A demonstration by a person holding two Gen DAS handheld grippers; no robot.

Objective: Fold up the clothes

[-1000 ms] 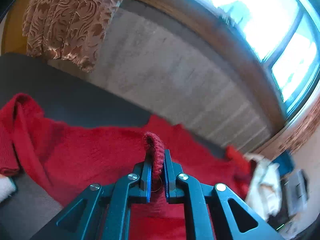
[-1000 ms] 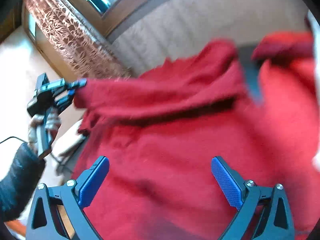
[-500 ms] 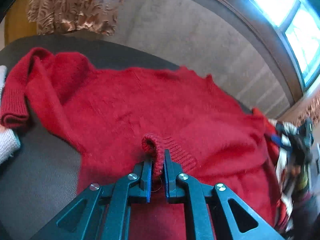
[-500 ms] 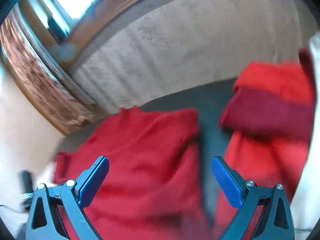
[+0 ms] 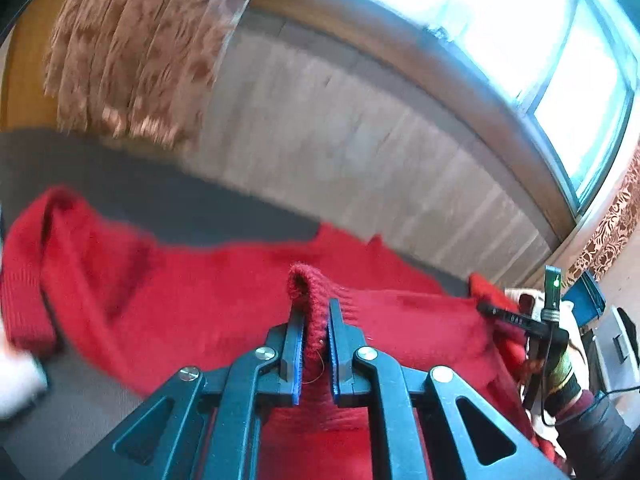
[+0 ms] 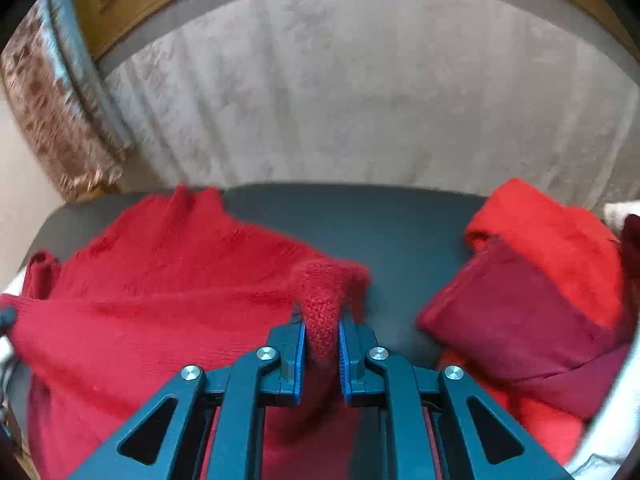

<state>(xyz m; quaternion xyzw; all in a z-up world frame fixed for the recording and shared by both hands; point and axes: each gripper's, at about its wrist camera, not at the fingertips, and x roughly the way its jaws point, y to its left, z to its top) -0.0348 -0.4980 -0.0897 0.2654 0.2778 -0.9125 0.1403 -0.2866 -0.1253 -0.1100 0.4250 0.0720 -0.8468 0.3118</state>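
- Nearest the left camera, the left tool (image 5: 314, 334) is clenched on a ribbed edge of the red sweater (image 5: 224, 300), a small loop of knit standing up between its blue pads.
- Close in the right camera, the right tool (image 6: 322, 340) has a bunched hem of the same sweater (image 6: 160, 300) between its pads; its jaws are closing on that fold, and the knit already looks pinched.
- Just beyond both tools, the sweater lies spread across the dark desk (image 6: 360, 220), mostly flat but rumpled, with one sleeve (image 5: 44, 260) trailing off to the side in the left view.
- Further right in the right view, a pile of other red and maroon clothes (image 6: 540, 280) sits on the desk, apart from the sweater; whether it is folded neatly I cannot tell.
- At the far edge of the left view, the right tool shows again, held in the person's hand (image 5: 560, 372).
- Beyond the desk stand a pale wall (image 6: 360, 100), a patterned curtain (image 5: 140, 52) and a bright window (image 5: 480, 20).
- Judging by this, the fold of this sweater is only beginning: both edges are gripped, no clean fold is visible, and bringing the cloth over, tucking the sleeve and smoothing remain.
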